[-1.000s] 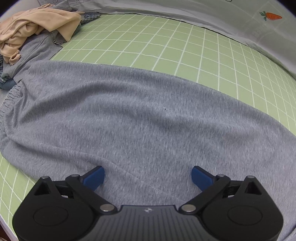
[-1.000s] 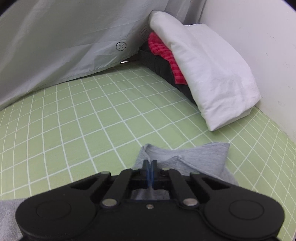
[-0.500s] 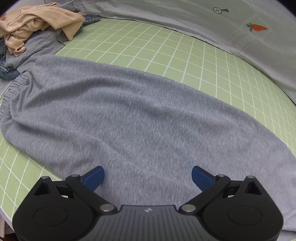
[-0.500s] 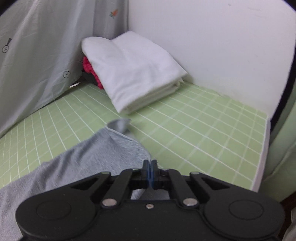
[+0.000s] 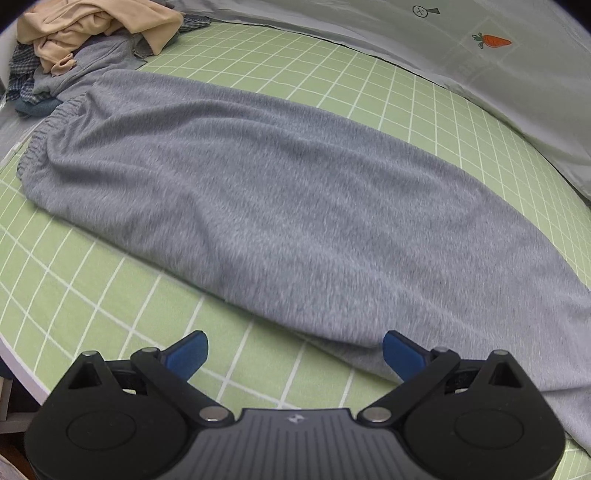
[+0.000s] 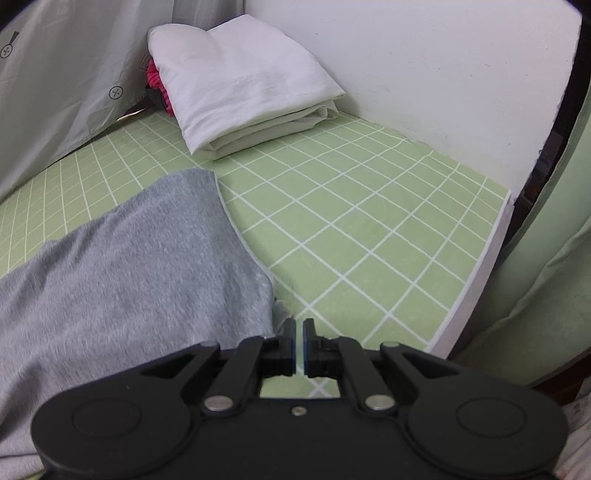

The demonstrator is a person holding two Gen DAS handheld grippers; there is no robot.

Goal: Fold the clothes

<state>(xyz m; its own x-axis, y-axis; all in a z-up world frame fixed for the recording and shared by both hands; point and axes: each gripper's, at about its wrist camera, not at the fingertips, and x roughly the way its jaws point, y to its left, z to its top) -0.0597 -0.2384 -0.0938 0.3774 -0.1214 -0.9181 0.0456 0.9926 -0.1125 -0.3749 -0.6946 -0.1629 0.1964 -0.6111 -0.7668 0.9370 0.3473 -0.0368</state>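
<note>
Since the earlier frames, the grey trousers [image 5: 295, 206] have been released by the right gripper [image 6: 299, 345]: its jaws are opening, a narrow gap is seen, and nothing lies between them. The left gripper [image 5: 293, 354], jaws wide and empty, has been drawn back past the hem. One pair of trousers is laid flat across the green checked sheet [image 6: 369, 229]. One folded white cloth [image 6: 240, 85] is seen at 12 o'clock in the right view, and one unfolded pile [image 5: 88, 40] at 11 o'clock in the left.

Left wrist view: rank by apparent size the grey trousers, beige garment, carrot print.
1. grey trousers: spread across most of the frame.
2. beige garment: crumpled on the pile at top left, partly cut off by the frame edge.
3. carrot print: tiny, on the far sheet.
</note>
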